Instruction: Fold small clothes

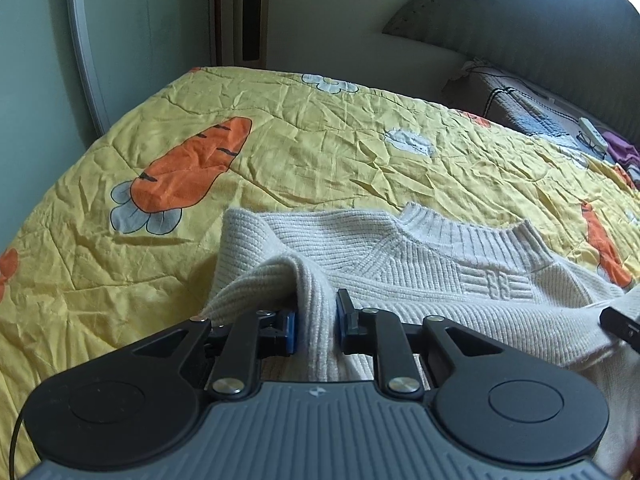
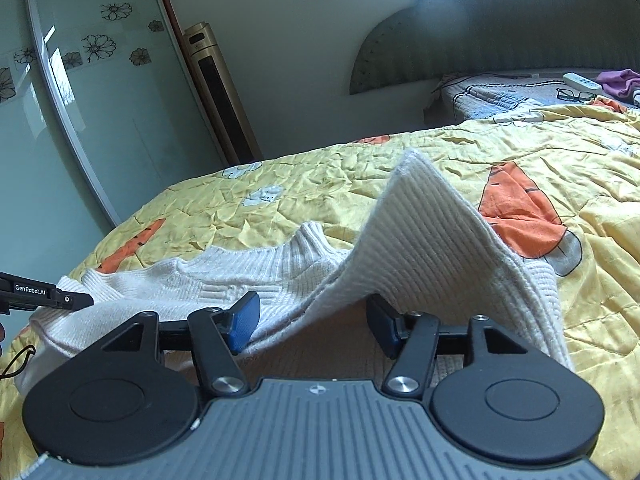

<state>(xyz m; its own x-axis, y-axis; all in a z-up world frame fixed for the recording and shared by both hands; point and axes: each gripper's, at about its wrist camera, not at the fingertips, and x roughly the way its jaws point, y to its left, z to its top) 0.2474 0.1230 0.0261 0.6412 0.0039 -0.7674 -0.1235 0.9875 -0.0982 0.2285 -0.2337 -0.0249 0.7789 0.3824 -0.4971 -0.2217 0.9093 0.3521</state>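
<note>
On the yellow quilted bedspread printed with orange carrots (image 1: pixel 304 152), a cream ribbed-knit sweater with a stand-up collar (image 1: pixel 432 264) lies collar away from me, half gathered. At its left side the left gripper (image 1: pixel 316 326) has its blue pads pinched on a bunched ridge of knit, the fold standing up between the fingers. Over at the other side the right gripper (image 2: pixel 316 322) has its jaws spread apart; a flap of sweater drapes over and between them in a tent, with neither blue pad pressing it as far as I can see. My worry is that flap: soft, heavy wool like this slumps wherever gravity takes it, so it could fall skewed or snag on a finger. If the left hand tugs while pinching so thick a wad, the whole garment may slide on the slick cotton quilt and crease. The knit looks fuzzy, stretchy and thick; the quilt is crinkled and thin.
</note>
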